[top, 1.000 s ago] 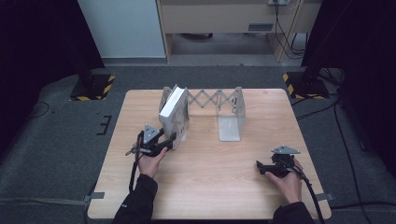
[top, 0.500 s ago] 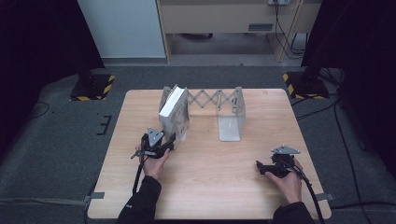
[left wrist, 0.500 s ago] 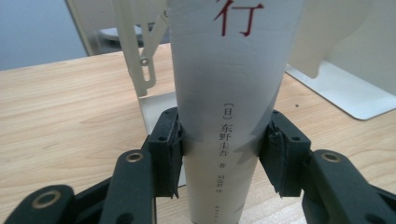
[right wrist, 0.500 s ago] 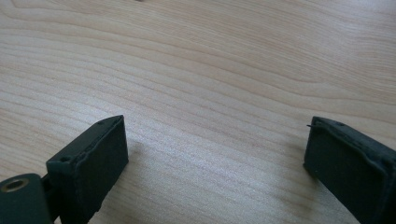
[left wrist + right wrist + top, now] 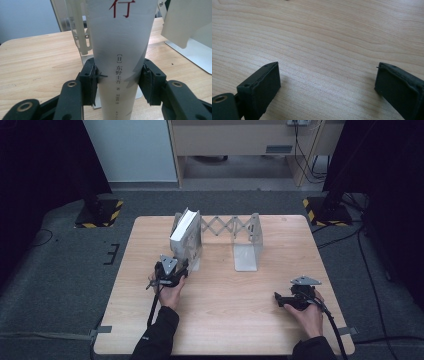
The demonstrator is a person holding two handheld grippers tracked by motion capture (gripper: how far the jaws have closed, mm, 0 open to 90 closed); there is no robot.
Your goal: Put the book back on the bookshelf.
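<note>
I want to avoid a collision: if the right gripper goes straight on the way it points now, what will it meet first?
Probably nothing soon. The right gripper, jaws open, points left across the bare table. Far along that line is the forearm behind the left gripper, though depth is unclear.

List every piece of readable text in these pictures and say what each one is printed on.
"行" in red: upper spine of the white book.
"[日] 东野圭吾" in black: lower on that spine.
"著" below the name: small, only likely.
The tiny line at the spine's bottom: too blurred to read.
</note>
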